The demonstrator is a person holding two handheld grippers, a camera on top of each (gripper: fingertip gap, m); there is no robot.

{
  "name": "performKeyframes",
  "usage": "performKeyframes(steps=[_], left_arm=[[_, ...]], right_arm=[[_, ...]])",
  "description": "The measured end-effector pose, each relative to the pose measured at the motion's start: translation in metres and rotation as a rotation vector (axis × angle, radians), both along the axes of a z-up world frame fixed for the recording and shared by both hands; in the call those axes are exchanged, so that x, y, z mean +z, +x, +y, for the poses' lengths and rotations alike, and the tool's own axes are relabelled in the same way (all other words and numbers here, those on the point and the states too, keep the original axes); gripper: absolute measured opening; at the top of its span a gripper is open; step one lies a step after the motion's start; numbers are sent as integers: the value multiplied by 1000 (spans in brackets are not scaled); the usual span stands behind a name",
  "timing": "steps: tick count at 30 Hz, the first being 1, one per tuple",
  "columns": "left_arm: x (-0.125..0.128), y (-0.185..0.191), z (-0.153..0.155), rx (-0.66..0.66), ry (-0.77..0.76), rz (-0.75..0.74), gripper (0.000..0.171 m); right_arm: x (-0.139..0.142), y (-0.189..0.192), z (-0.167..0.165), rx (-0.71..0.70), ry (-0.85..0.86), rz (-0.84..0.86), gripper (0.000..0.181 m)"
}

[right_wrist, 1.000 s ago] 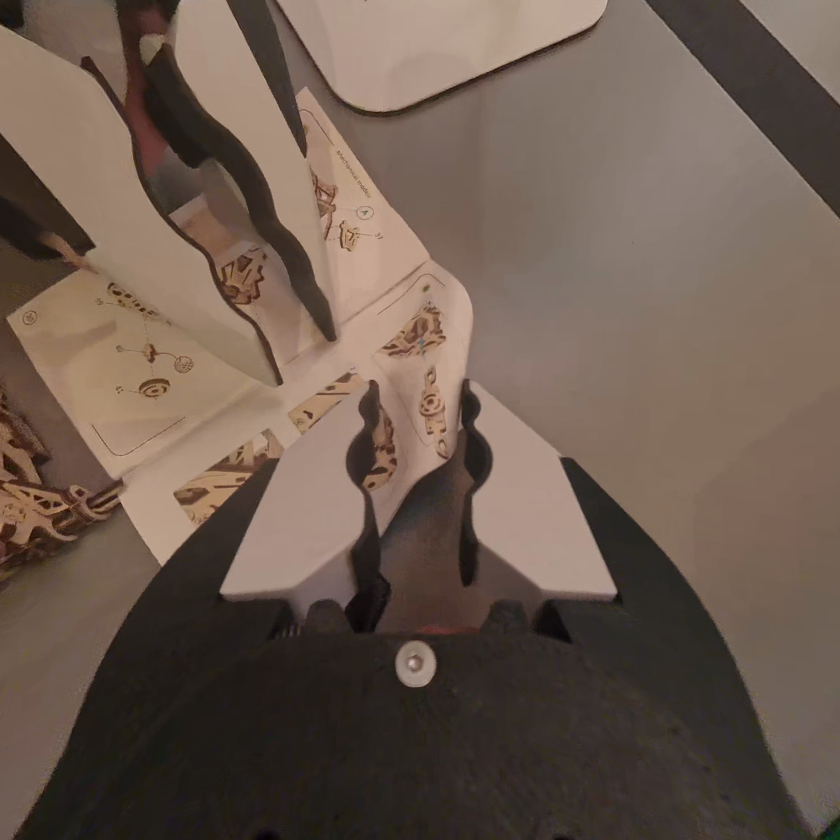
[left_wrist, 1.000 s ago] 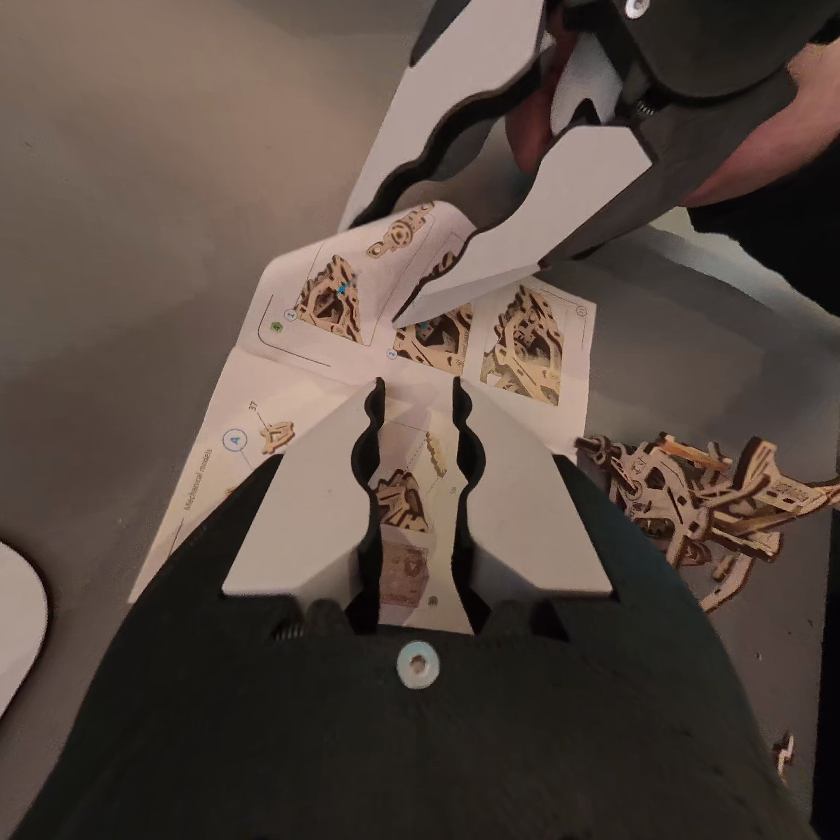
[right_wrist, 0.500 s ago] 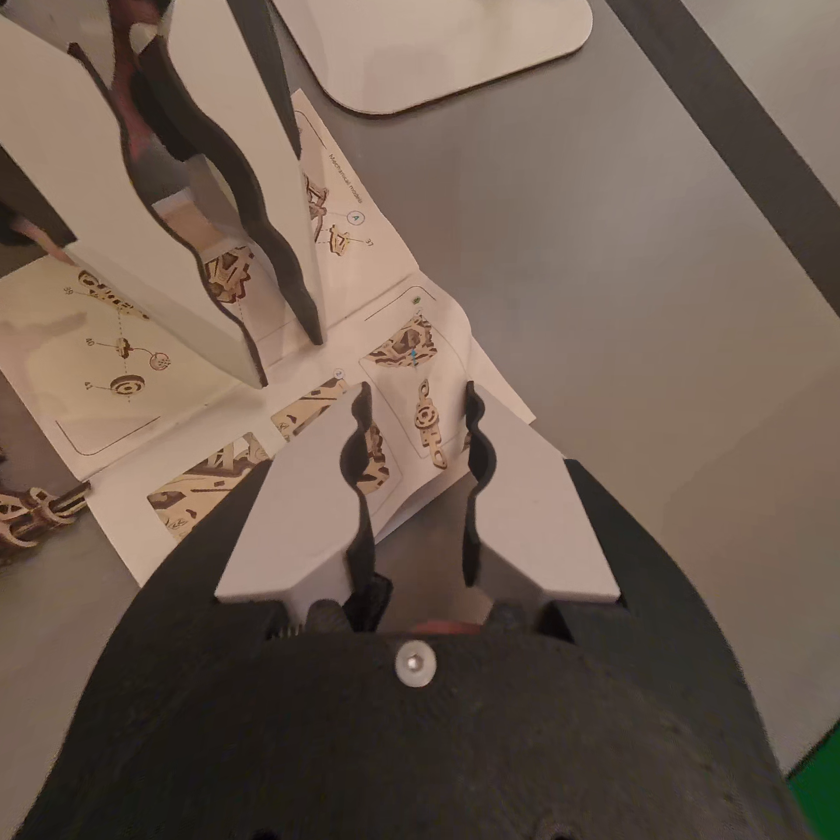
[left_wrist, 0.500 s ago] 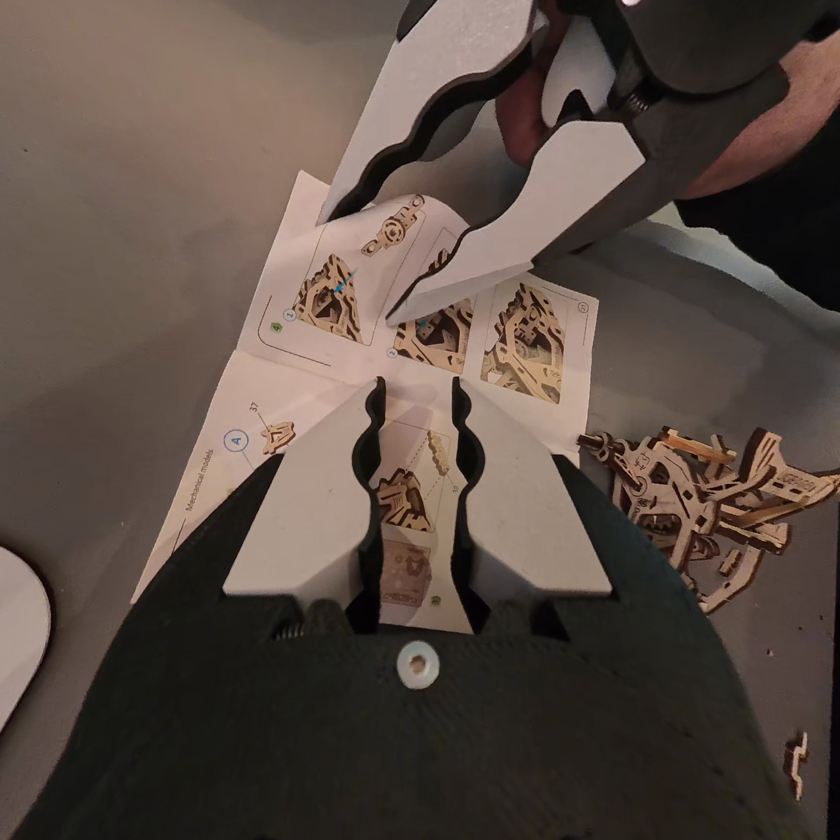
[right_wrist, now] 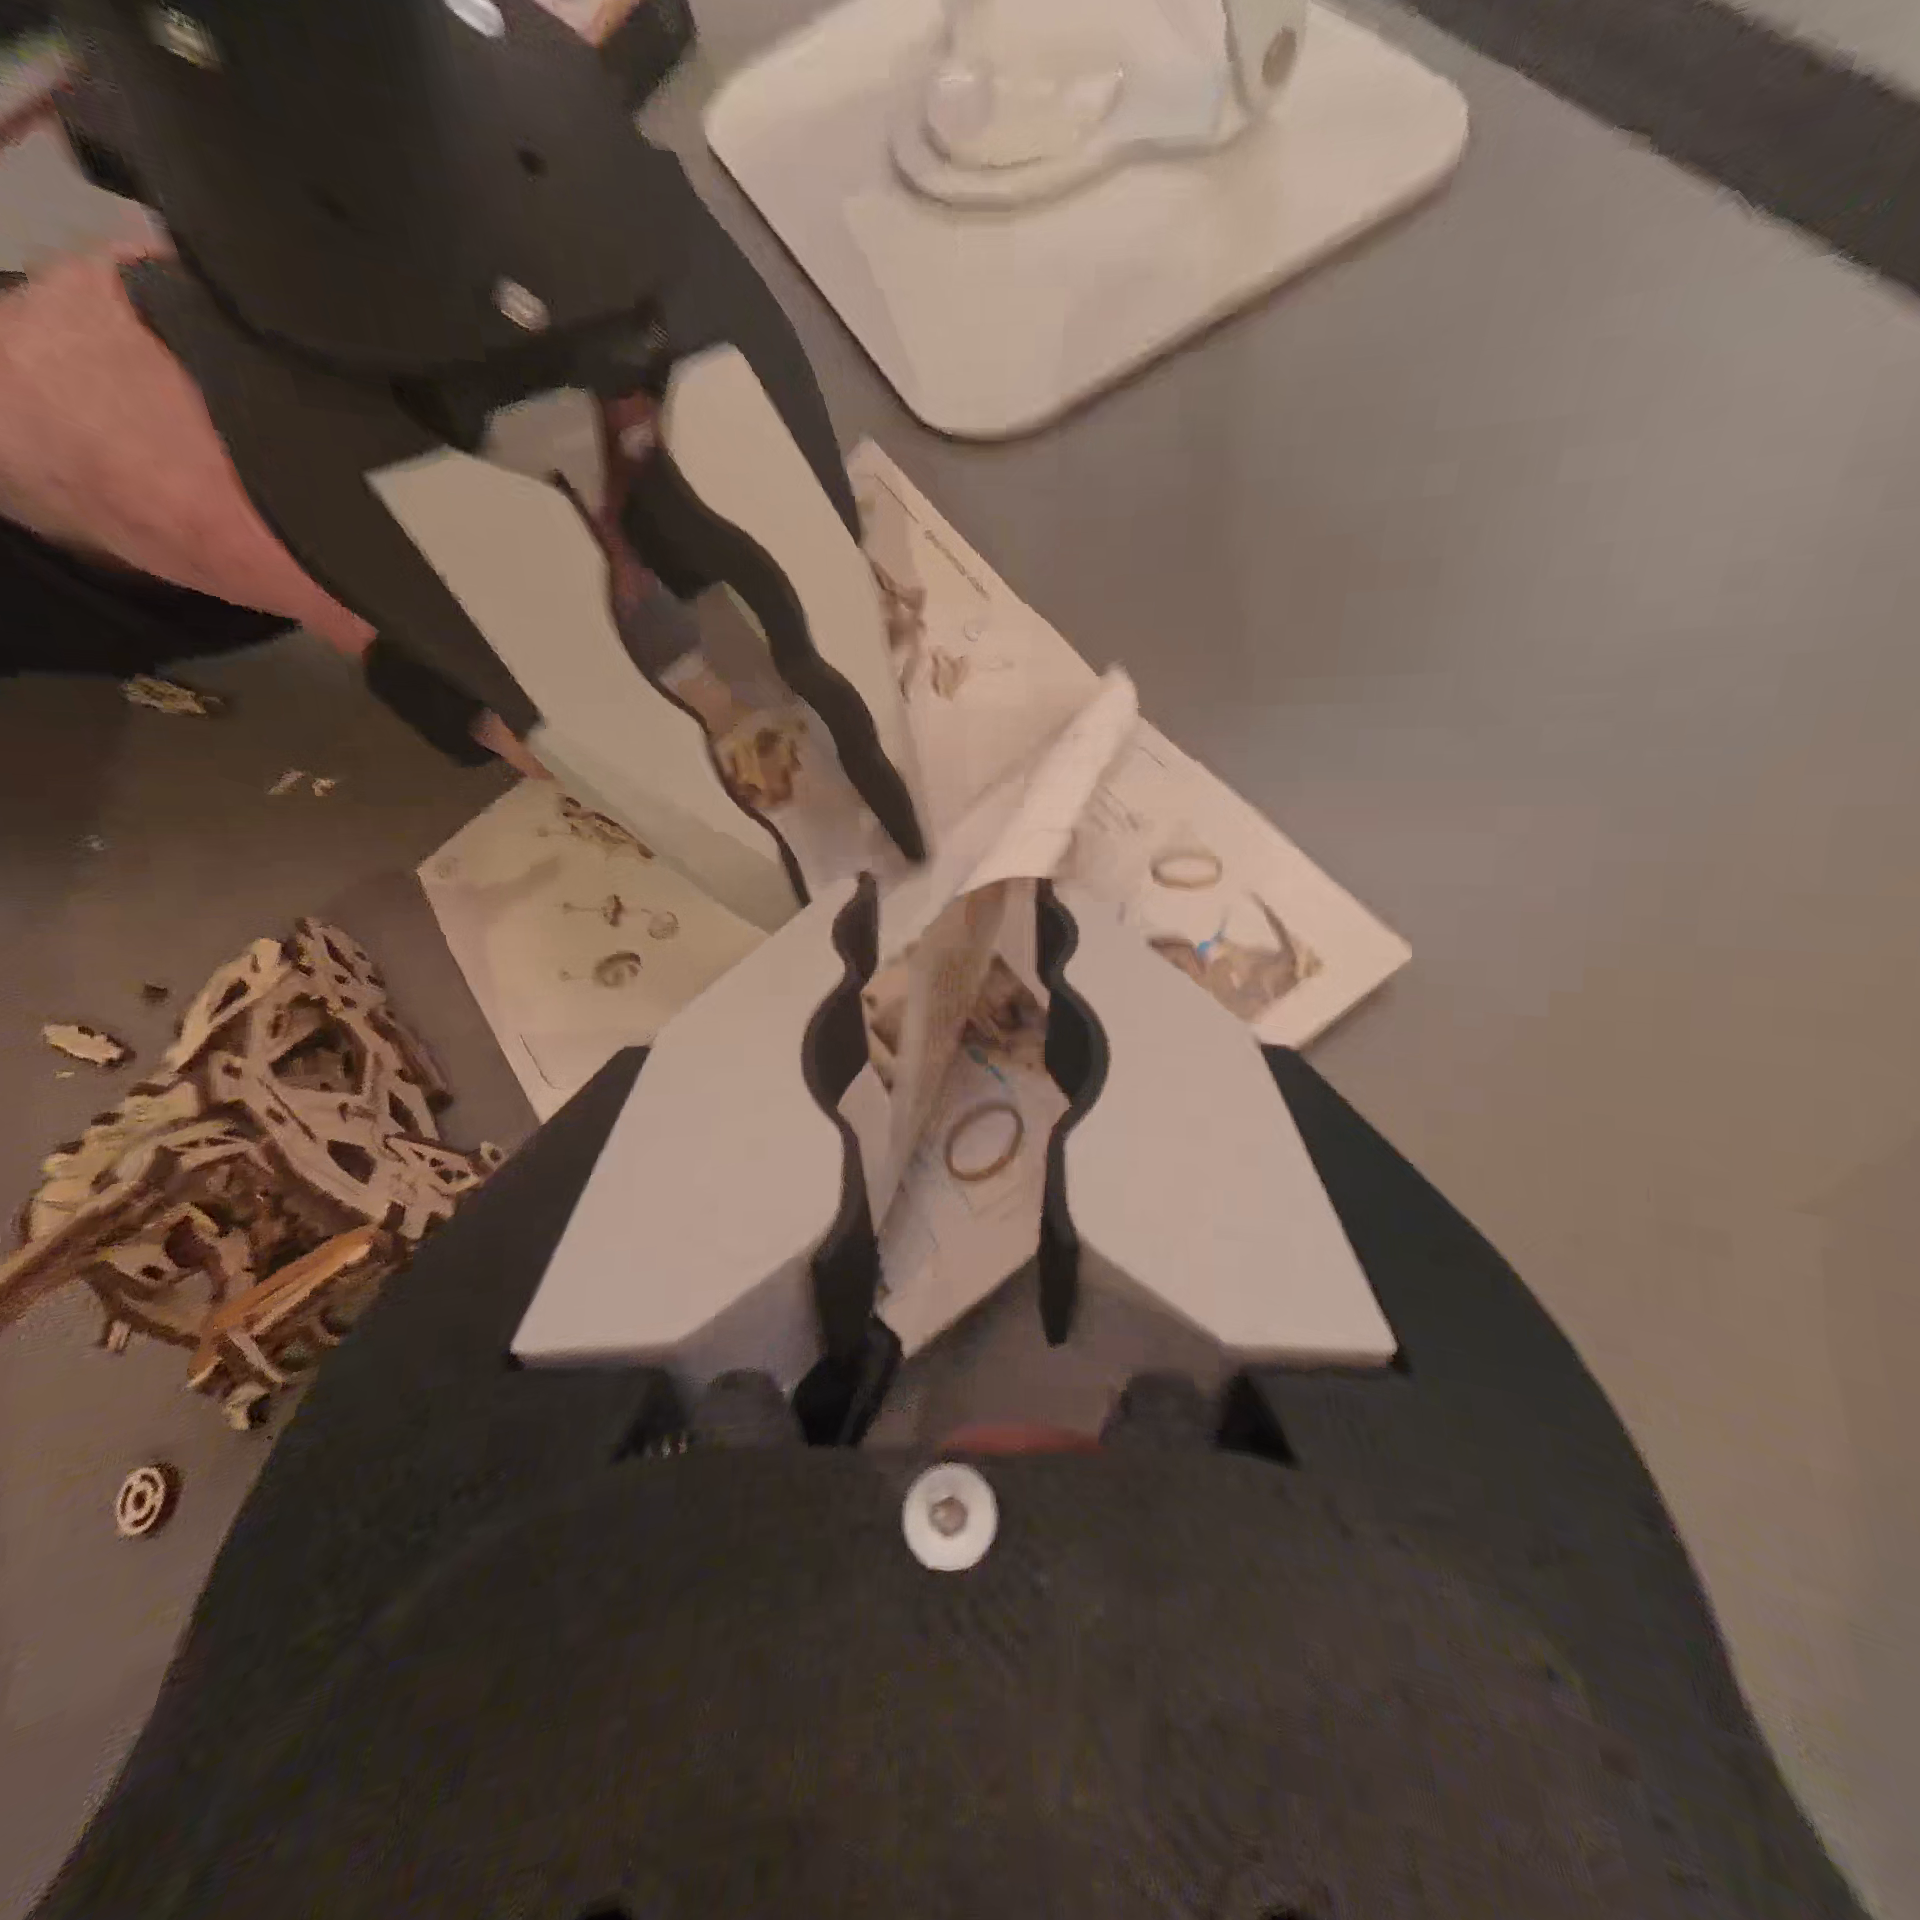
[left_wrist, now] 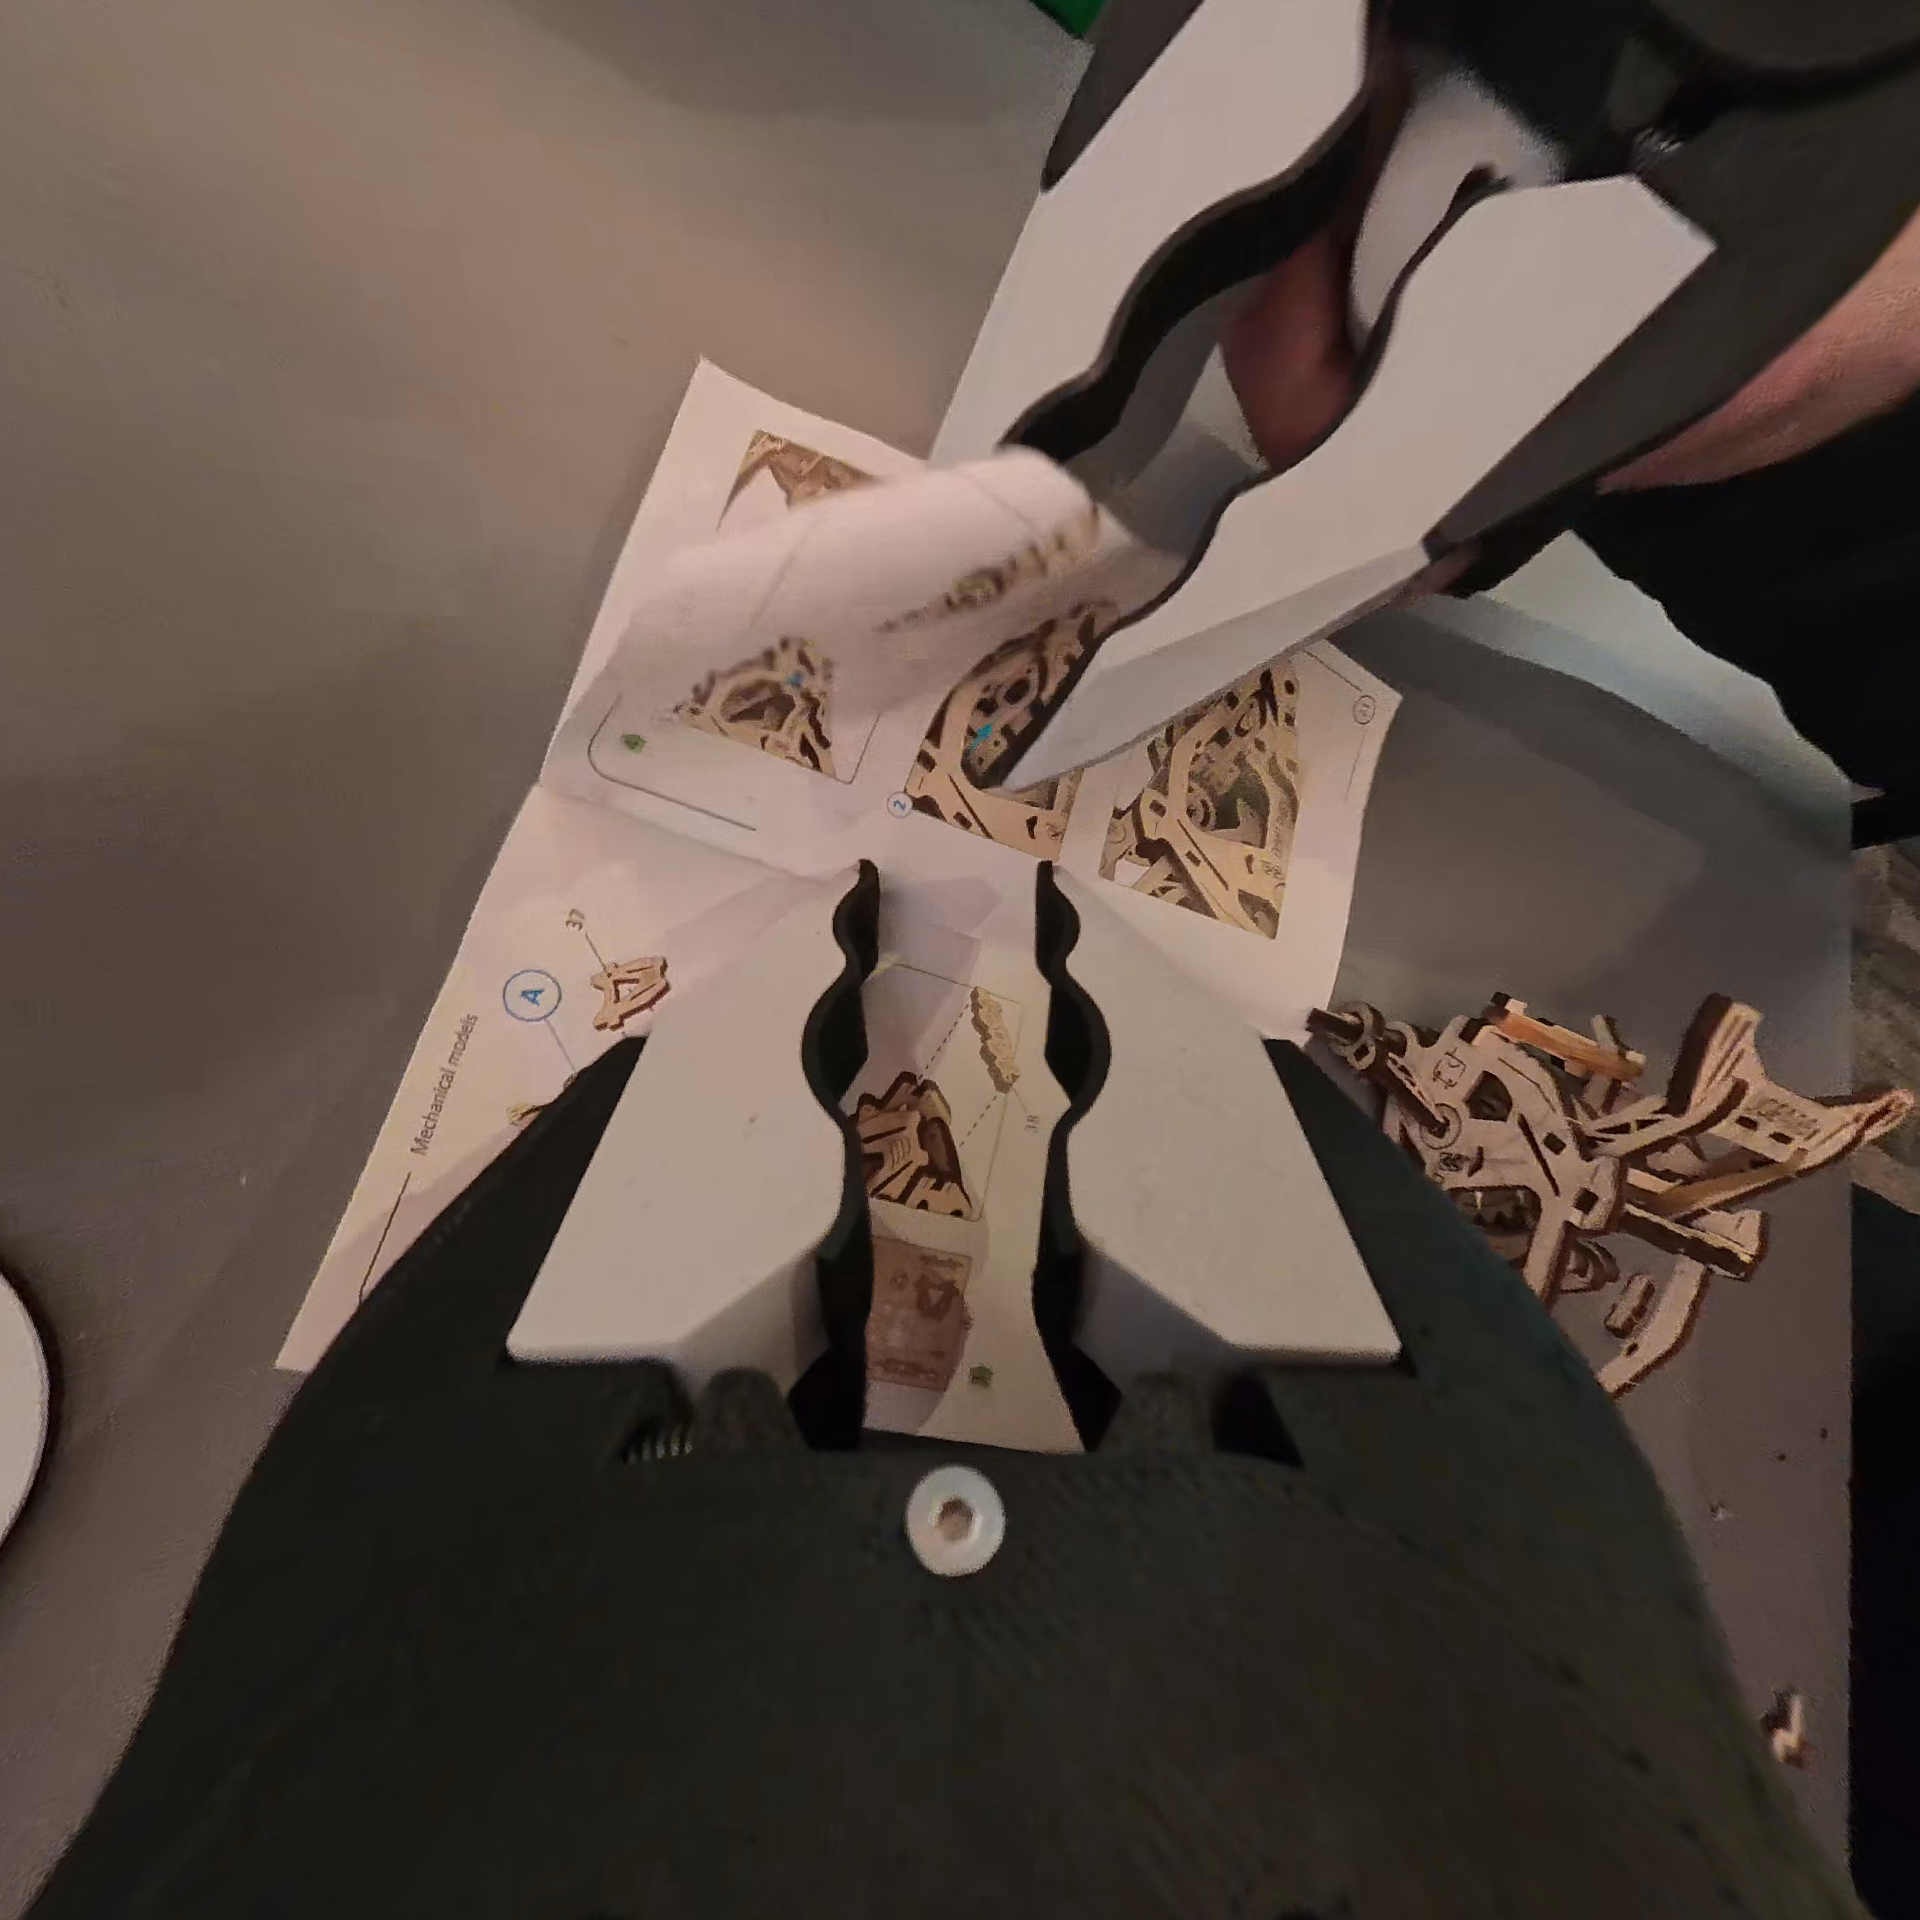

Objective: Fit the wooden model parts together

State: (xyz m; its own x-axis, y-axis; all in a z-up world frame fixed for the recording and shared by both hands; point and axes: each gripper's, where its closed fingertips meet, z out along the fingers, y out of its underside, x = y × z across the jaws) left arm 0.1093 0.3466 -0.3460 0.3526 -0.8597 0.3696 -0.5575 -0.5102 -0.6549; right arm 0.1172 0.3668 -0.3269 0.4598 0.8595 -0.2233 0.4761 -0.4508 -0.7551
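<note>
A partly built wooden model [left_wrist: 1558,1164] lies on the grey table, right of a folded paper instruction sheet [left_wrist: 665,935]. It also shows in the right wrist view [right_wrist: 239,1122]. My left gripper [left_wrist: 951,883] is open and empty, with its tips down on the sheet; the right wrist view shows it too [right_wrist: 852,862]. My right gripper [right_wrist: 951,894] is open. A lifted, curled page of the instruction sheet [right_wrist: 966,1091] stands between its jaws. In the left wrist view the right gripper [left_wrist: 1049,634] comes in from the upper right over that curled page.
A white stand base [right_wrist: 1091,260] sits on the table beyond the sheet, and its edge shows in the left wrist view [left_wrist: 16,1382]. Small loose wooden pieces [right_wrist: 145,1496] [left_wrist: 1785,1730] lie around the model. A person's hand and sleeve [right_wrist: 104,468] hold the left gripper. The tips of both grippers are at nearly the same place.
The right gripper has lifted a page of the sheet, which now curls up between its jaws, and has pulled back. The left gripper has stayed on the sheet.
</note>
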Motion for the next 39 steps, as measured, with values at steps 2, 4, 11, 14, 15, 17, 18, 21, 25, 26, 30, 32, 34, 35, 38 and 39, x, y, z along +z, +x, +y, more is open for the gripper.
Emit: performKeyframes(steps=[2, 4, 11, 14, 15, 17, 18, 21, 25, 26, 30, 32, 34, 35, 38, 39], left_arm=[[0, 0, 0, 3, -6, -8, 28], [1, 0, 0, 3, -5, -8, 29], [5, 1, -4, -3, -82, -67, 39], [11, 2, -9, -21, -165, -141, 49], [12, 1, -11, -28, -196, -160, 50], [16, -1, -14, -41, -258, -204, 57], [18, -3, -14, -42, -281, -222, 59], [24, -6, -16, -52, -347, -273, 69], [31, -8, -10, -10, -429, -338, 51], [33, -9, -8, -3, -445, -355, 40], [32, -13, -6, 15, -478, -364, 18], [34, -14, -6, 9, -500, -369, 13], [34, -14, -7, -5, -504, -364, 12], [35, -15, -6, -11, -504, -362, 10], [38, -20, -5, -30, -537, -353, 3], [38, -23, -4, -33, -556, -352, 5]], right_arm=[[-13, 6, -8, 3, -65, -19, 37], [-9, 4, -14, 9, -43, 32, 26], [20, -24, -40, 110, -88, 211, 59], [21, -34, -49, 165, -67, 184, 66], [21, -38, -53, 189, -71, 184, 69], [16, -42, -58, 218, -75, 158, 77], [17, -44, -59, 230, -76, 158, 81], [18, -48, -64, 252, -80, 154, 92], [15, -53, -69, 283, -75, 128, 96], [16, -54, -69, 280, -74, 134, 95], [20, -52, -68, 279, -97, 166, 92], [23, -51, -69, 276, -113, 202, 92], [25, -50, -66, 265, -126, 232, 86], [28, -49, -64, 255, -145, 269, 81], [33, -38, -59, 232, -152, 307, 94], [32, -34, -52, 203, -118, 286, 94]])
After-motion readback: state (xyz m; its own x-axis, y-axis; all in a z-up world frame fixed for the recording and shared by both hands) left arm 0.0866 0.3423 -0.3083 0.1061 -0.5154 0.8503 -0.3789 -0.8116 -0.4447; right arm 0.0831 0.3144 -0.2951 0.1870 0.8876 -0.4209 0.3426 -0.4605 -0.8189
